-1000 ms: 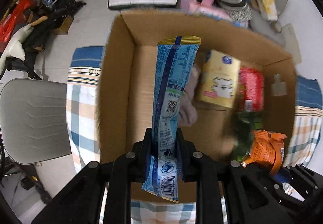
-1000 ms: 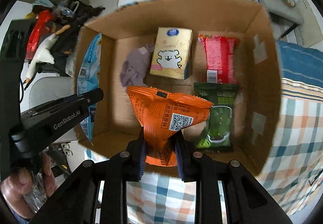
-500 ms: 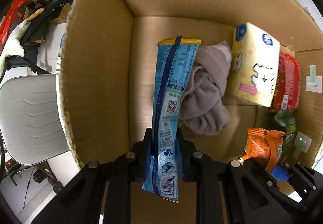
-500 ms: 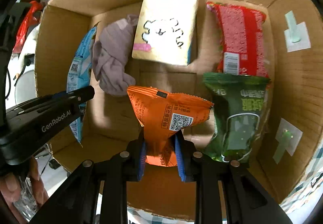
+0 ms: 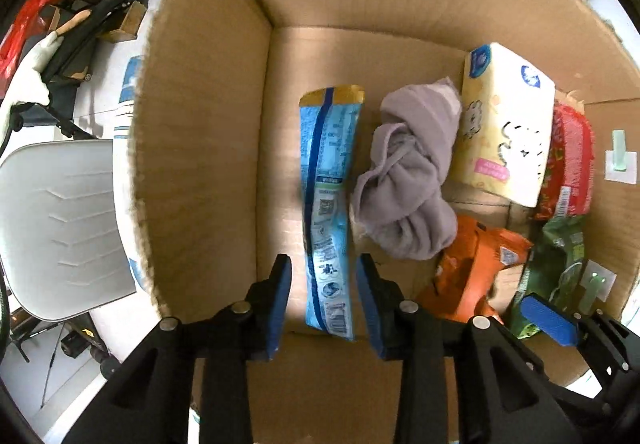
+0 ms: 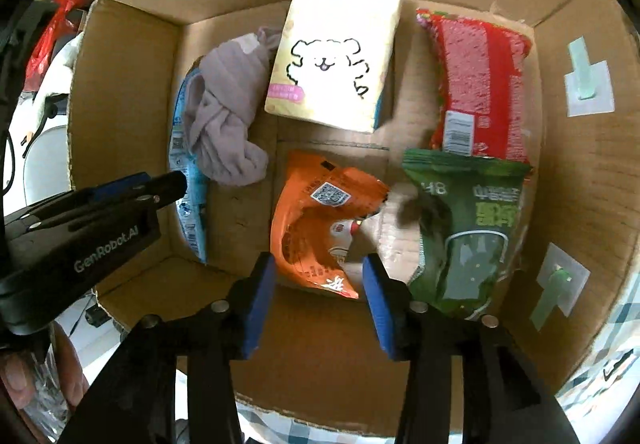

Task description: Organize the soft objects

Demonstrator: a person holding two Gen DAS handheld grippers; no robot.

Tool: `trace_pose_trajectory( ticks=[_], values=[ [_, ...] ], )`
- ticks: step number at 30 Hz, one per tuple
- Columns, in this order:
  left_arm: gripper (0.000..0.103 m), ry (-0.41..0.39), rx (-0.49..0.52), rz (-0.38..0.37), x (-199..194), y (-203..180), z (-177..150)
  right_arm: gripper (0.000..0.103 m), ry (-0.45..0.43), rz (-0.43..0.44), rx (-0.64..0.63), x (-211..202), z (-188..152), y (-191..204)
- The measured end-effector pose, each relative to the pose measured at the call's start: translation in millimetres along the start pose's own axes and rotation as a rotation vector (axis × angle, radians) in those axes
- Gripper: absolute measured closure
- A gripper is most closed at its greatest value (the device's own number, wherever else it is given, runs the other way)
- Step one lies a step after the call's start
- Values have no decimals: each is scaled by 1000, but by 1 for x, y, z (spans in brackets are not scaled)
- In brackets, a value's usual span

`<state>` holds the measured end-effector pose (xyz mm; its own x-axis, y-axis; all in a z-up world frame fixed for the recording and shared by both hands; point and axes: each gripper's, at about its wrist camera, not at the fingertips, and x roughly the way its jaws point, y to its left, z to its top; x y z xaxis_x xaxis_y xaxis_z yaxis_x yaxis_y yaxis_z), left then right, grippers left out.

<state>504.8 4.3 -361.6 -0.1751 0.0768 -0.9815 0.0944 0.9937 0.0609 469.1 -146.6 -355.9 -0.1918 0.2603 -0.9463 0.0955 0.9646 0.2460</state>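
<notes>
both hand-held grippers spread open over a filling cardboard box

a cardboard box [image 6: 132, 92] is filling both views, sitting on a checked cloth [image 6: 608, 360] that is showing at the lower right of the right wrist view. a white chair [image 5: 60, 228] is standing outside the box's left wall.

inside, a cream tissue pack [image 6: 336, 56] with a drawn dog is lying toward the far wall, and a red packet [image 6: 480, 80] is lying just beside it on the right. a green packet [image 6: 468, 228] is lying nearer, its top edge overlapping the red packet's lower end. a grey knotted cloth [image 5: 408, 172] is lying left of the tissue pack, touching it. a long blue packet [image 5: 328, 204] is lying lengthwise near the left wall, with the cloth against its right edge. an orange packet [image 6: 320, 220] is lying on the box floor between the cloth and the green packet.

the left hand-held gripper [image 5: 323, 296] is hanging over the near end of the blue packet, its jaws spread wide and gripping nothing. the right hand-held gripper [image 6: 318, 300] is hanging over the near end of the orange packet, its jaws likewise apart and empty.
</notes>
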Motion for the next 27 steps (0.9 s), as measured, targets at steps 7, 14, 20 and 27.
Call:
trace_pose_trajectory(
  ticks=[7,14,20,27],
  values=[
    [70,-59,-7,-23,-25,-5,-12,53,-50,-41,-1,-19,-11,4],
    [28,-156,-28,-46,-53,6,-39,34,-135,-131,1,-40,-28,-2],
    [8,-222,-48,-57,-61,18,-49,7,-175,-169,20,-48,-40,-20],
    [7,-280,-47,-53,-67,15,-71,4,-215,-206,50,-54,-54,-30]
  ],
)
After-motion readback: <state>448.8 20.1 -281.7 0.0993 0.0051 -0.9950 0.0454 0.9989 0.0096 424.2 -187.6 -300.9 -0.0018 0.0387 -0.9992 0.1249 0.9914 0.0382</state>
